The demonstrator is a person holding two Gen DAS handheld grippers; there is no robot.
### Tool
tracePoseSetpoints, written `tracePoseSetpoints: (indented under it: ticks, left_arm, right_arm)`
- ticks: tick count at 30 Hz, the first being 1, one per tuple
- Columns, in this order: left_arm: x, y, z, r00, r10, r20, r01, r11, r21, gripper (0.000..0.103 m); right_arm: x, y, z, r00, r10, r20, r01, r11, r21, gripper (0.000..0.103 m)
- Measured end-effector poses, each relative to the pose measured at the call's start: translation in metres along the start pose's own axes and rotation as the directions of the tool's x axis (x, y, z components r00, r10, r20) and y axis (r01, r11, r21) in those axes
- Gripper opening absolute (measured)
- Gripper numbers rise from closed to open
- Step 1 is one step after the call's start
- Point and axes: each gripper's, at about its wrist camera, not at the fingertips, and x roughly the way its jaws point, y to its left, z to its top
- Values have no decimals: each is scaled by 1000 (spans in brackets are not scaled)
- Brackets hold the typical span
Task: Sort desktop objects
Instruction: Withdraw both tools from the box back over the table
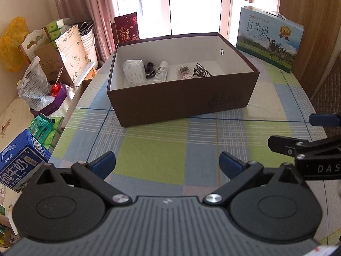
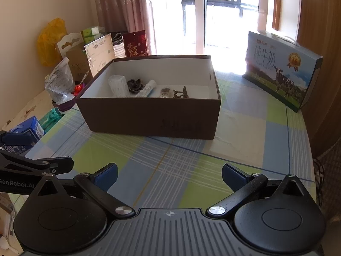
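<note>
L tongs (image 1: 167,163): wide open, empty.
R tongs (image 2: 169,176): same.
Risk: arms close together, may clash reaching box (image 1: 183,104).

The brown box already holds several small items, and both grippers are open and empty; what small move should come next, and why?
Probably hold both grippers back and check the tablecloth for leftovers. The left gripper and right gripper are open and empty, the cloth before the brown box shows no loose item, and the tube and hair claw lie inside.
</note>
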Motion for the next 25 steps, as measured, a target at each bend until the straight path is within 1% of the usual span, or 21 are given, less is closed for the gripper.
tracePoseSetpoints:
  ticks: [16, 25]
  left_arm:
    - [4, 2, -1, 1000, 6, -5, -6, 1000, 0, 102]
    - [5, -2, 0, 1000, 8, 15, -8, 1000, 19, 102]
  right_arm:
    - [5, 3, -3, 1000, 6, -14, -6, 1000, -9, 101]
    - [7, 2, -4, 1000, 0, -13, 0, 1000, -12, 101]
